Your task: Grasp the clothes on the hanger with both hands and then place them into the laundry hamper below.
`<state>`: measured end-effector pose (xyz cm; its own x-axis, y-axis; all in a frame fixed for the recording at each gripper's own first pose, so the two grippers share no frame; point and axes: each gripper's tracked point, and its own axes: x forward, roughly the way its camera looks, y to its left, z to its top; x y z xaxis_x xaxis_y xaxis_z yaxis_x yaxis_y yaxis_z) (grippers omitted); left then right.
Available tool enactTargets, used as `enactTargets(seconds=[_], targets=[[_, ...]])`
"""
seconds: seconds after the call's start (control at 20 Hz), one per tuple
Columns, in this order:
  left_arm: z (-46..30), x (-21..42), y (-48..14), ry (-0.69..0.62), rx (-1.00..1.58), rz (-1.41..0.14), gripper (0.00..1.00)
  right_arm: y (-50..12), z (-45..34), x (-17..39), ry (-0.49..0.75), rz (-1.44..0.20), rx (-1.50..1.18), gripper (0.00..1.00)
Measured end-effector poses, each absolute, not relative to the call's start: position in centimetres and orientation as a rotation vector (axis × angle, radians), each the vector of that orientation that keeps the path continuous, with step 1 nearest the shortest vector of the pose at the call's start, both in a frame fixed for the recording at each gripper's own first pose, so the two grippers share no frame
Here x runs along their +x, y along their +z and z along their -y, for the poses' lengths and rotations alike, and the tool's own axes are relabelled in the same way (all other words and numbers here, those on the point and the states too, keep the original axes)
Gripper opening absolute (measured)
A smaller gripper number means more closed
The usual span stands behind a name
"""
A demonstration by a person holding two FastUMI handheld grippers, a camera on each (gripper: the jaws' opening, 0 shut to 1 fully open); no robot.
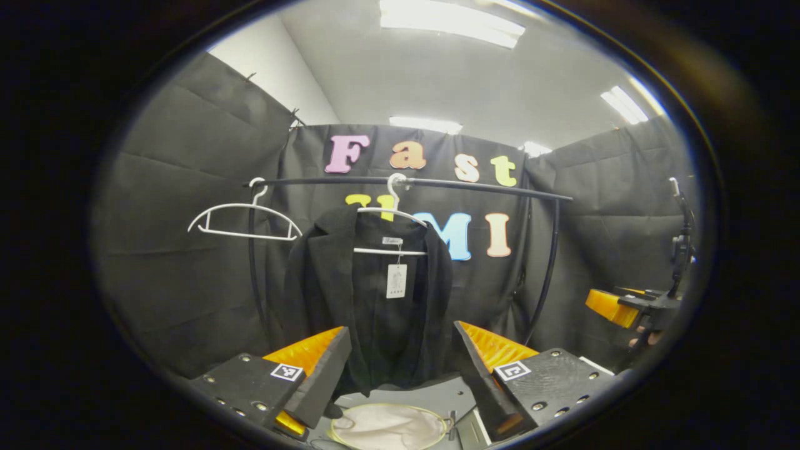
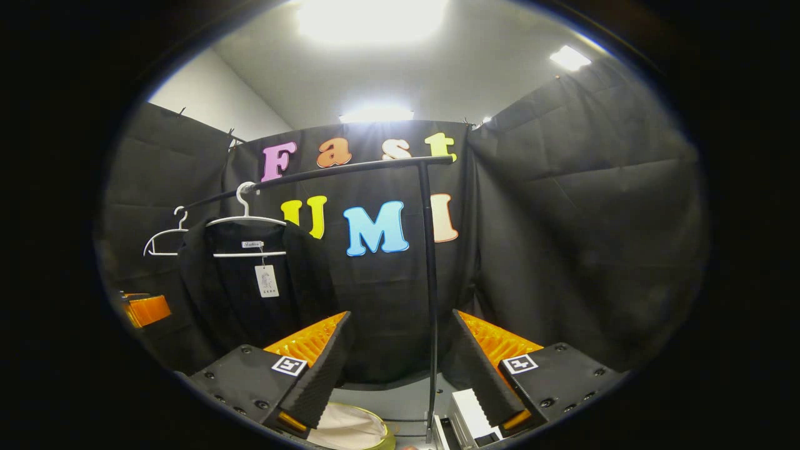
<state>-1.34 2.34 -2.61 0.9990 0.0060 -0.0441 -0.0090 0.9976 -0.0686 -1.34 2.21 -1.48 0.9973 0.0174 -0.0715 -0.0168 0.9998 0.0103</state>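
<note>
Both grippers — left (image 1: pixel 400 369) and right (image 2: pixel 400 369) — hang spread wide and empty, squared toward the black jacket (image 1: pixel 369 294) on its hanger (image 1: pixel 390 215), hamper (image 1: pixel 387 426) waiting below.

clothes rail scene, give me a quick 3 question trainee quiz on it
1. True or false: the black jacket hangs on a white hanger from the rail.
2. How many hangers are on the rail, and how many are bare?
3. Multiple choice: the left claw is
A. shut on the jacket
B. open, short of the jacket
C. shut on the bare hanger

Key
1. True; a paper tag dangles at its collar.
2. Two; one bare hanger hangs beside the jacket.
3. B; the right claw is open too, and the laundry hamper sits low in front.
</note>
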Motion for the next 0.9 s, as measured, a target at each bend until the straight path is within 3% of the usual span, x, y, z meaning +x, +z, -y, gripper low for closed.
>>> enactTargets(seconds=[0.45,0.9], targets=[[-3.1,-2.2,-3.7,0.057,-0.062,-0.067,0.94,-2.6,-4.6,-0.5,0.078,-0.120,0.024,0.98],[-7.2,1.2,-2.4,0.241,0.040,-0.070,0.94,-3.8,-10.5,5.5,0.221,-0.144,0.024,0.98]])
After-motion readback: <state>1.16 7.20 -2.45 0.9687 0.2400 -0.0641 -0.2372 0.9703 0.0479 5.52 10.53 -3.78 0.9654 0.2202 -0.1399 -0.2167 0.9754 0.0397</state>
